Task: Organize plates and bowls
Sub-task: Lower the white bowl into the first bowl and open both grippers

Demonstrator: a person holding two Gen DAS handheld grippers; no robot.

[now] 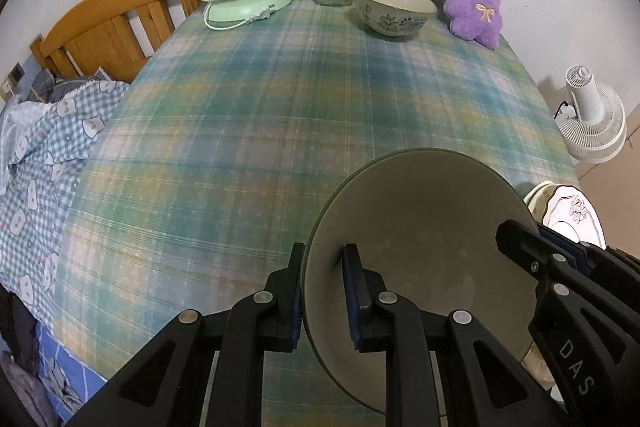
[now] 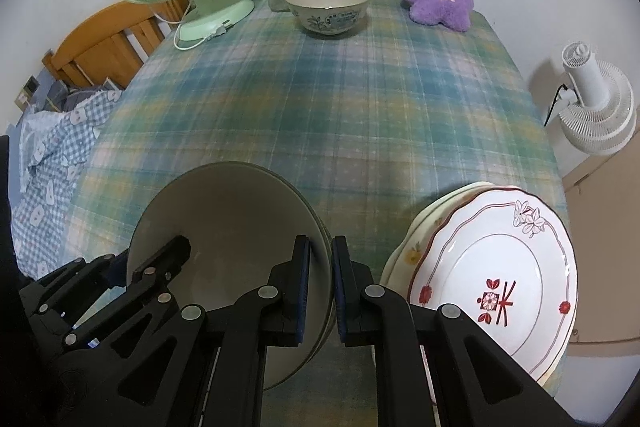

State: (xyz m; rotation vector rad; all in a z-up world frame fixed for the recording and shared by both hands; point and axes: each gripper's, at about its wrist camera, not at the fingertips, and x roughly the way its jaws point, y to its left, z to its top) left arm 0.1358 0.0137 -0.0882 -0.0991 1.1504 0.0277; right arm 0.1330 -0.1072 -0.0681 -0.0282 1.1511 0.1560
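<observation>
Grey bowl [image 1: 420, 227]: left gripper [image 1: 326, 291] and right gripper [image 2: 320, 291] are each clamping opposite rims, holding it over the checked tablecloth [image 2: 340, 87], beside stacked plates [image 2: 500, 267].

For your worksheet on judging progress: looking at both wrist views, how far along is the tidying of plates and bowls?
Done: a stack of plates sits at the table's near right edge. In hand: the left gripper and right gripper each clamp opposite rims of a plain bowl. Left: the patterned bowl stands alone at the far end, so the bowls are not yet together.
</observation>
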